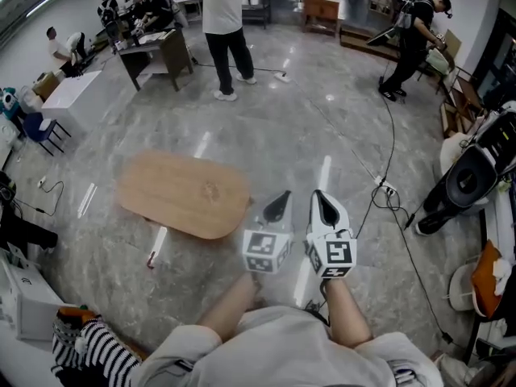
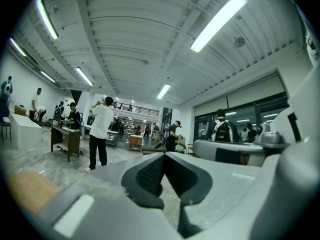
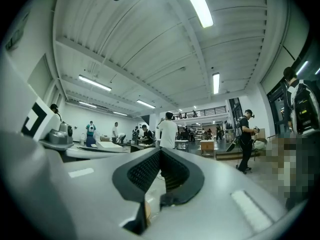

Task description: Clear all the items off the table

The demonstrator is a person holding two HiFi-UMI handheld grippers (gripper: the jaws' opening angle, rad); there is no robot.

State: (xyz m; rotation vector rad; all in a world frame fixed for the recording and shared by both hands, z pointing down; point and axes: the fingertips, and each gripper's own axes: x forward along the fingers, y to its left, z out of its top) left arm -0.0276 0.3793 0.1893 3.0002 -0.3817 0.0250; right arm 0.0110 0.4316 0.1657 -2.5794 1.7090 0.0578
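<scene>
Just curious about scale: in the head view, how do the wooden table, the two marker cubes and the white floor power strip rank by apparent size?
1. Wooden table.
2. Left cube and right cube: alike, unranked; nearness to the camera enlarges them.
3. Power strip.

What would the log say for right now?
left gripper: shut, empty | right gripper: shut, empty | both: side by side, apart from wooden table | tabletop: looks bare
</scene>
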